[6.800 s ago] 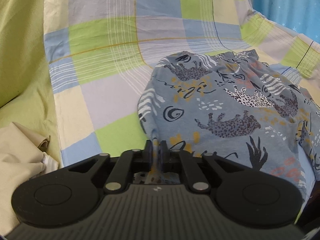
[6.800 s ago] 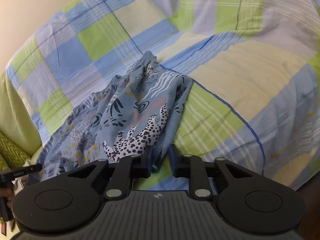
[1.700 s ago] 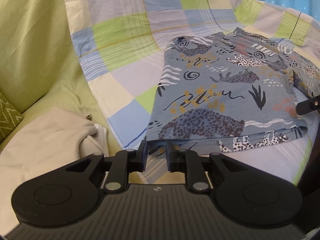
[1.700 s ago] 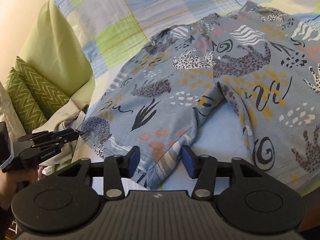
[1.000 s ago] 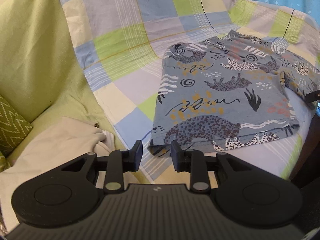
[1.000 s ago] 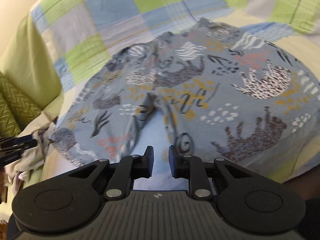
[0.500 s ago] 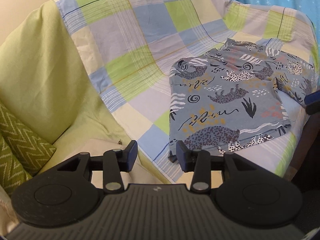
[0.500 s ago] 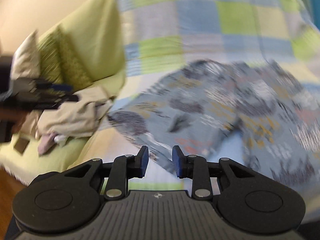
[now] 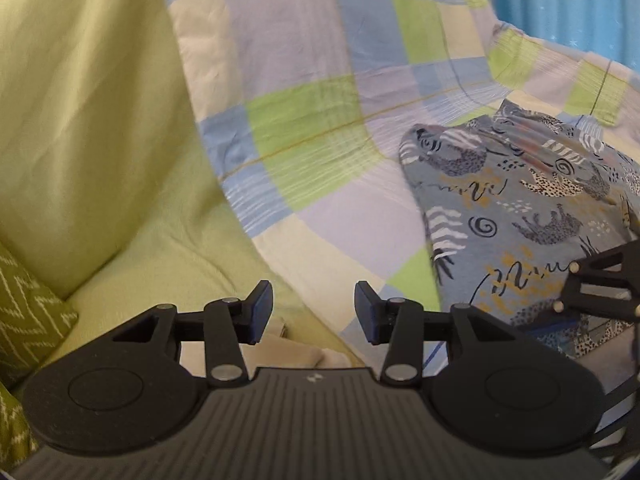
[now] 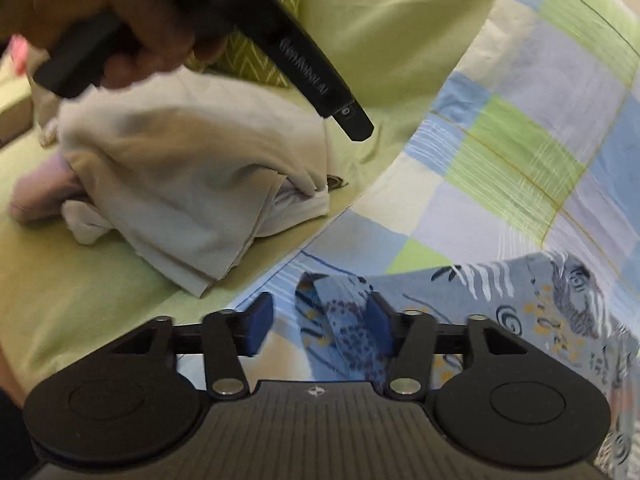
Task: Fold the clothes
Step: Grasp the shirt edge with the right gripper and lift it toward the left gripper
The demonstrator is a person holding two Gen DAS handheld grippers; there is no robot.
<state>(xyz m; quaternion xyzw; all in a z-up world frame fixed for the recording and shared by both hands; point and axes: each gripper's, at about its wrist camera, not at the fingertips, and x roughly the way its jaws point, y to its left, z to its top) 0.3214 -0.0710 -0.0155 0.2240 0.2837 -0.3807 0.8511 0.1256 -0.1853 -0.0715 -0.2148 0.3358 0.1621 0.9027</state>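
Observation:
A blue-grey garment [image 9: 520,220] printed with leopards and squiggles lies spread flat on the checked sheet [image 9: 320,128]. My left gripper [image 9: 314,312] is open and holds nothing. It hangs over the sheet's edge, left of the garment and apart from it. My right gripper [image 10: 318,320] is open at the garment's near left corner [image 10: 336,312]. That corner lies between its fingers, close to the right pad. In the left wrist view the right gripper [image 9: 600,288] shows over the garment's near edge. In the right wrist view a hand [image 10: 100,0] holds the left gripper [image 10: 304,64] above.
A crumpled cream cloth pile [image 10: 180,168] with a pink piece [image 10: 36,196] lies on the green sofa seat [image 10: 80,300], left of the sheet. Green zigzag cushions [image 9: 28,312] stand against the sofa back [image 9: 80,120]. A blue curtain [image 9: 568,4] hangs at the far right.
The left gripper let go of the garment, opened wide and drew back to the left. The right gripper swung left to the garment's near left corner and opened wider.

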